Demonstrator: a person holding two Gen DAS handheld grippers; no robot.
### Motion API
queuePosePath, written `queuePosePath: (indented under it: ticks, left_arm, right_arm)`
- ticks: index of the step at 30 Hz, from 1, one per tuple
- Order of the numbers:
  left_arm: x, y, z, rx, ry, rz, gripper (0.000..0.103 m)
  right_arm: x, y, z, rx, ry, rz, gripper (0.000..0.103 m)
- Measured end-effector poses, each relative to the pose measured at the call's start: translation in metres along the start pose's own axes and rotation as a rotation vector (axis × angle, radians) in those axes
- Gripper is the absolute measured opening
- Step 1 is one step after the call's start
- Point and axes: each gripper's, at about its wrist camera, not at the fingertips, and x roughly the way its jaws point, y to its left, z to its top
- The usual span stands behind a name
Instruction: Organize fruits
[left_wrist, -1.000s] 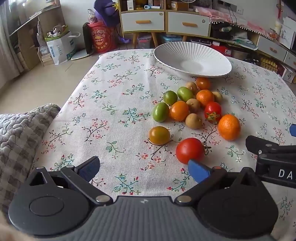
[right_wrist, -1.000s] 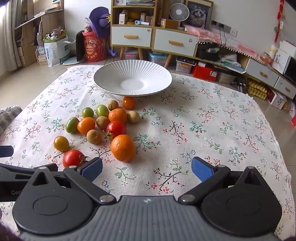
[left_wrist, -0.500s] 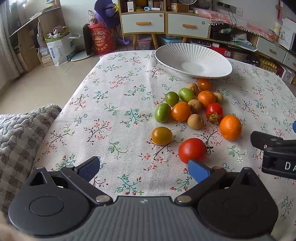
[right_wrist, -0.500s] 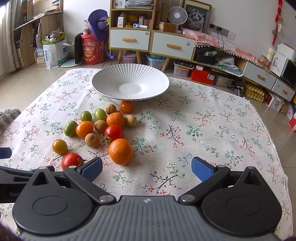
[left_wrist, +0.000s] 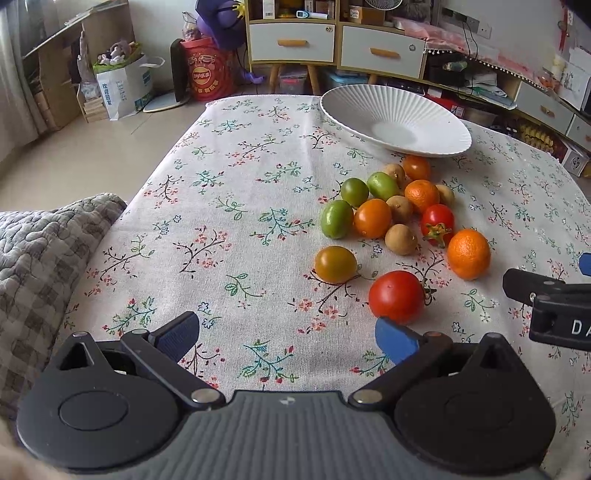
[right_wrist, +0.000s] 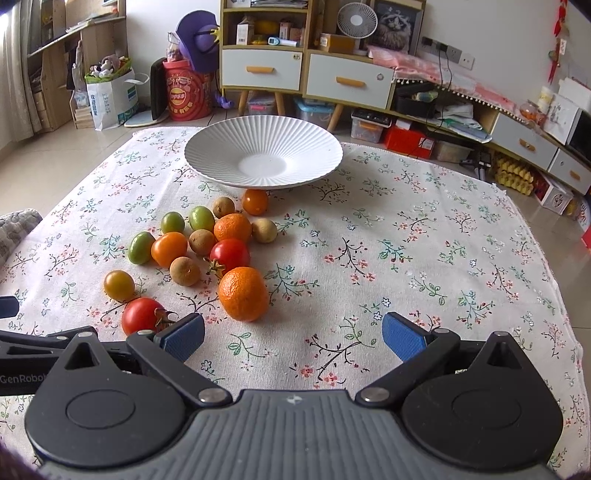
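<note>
Left claw (left_wrist: 287, 336) has eased back slightly; the round red tomato (left_wrist: 396, 296) now sits just beyond its right blue pad (left_wrist: 395, 339), near the floral tablecloth's (left_wrist: 236, 206) near edge. Both claws gape open, empty; right claw (right_wrist: 293, 338) hovers just behind the big dimpled orange mandarin (right_wrist: 243, 294).

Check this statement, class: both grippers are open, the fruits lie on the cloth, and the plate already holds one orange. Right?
Wrong on the plate: the right wrist view shows it holds nothing. The grippers, left and right, are open, and the fruits, every orange included, lie on the cloth.

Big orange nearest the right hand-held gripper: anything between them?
Nothing visible. The big orange lies on bare tablecloth just ahead of the open right hand-held gripper, left of its centre line.
</note>
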Motion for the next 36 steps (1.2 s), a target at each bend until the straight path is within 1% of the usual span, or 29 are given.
queuePosePath:
  ticks: [5,10,15,23,36]
  left_arm:
    - [0.000,-0.002,0.000,0.011,0.005,-0.022,0.101]
    - [0.002,-0.001,0.000,0.004,0.015,-0.060,0.101]
    - [0.003,-0.001,0.000,-0.013,0.027,-0.104,0.101]
    - [0.001,-0.001,-0.001,-0.020,0.028,-0.147,0.101]
    - [-0.001,-0.001,0.000,-0.020,0.009,-0.145,0.101]
  right_arm:
    - [0.000,-0.004,-0.001,0.017,0.006,0.026,0.102]
    - [0.000,-0.006,-0.001,0.018,0.012,0.045,0.102]
    - [-0.002,-0.008,0.000,0.028,0.007,0.059,0.102]
    - [0.001,-0.010,-0.001,0.031,0.022,0.065,0.101]
    - [0.002,-0.012,-0.001,0.039,0.022,0.063,0.101]
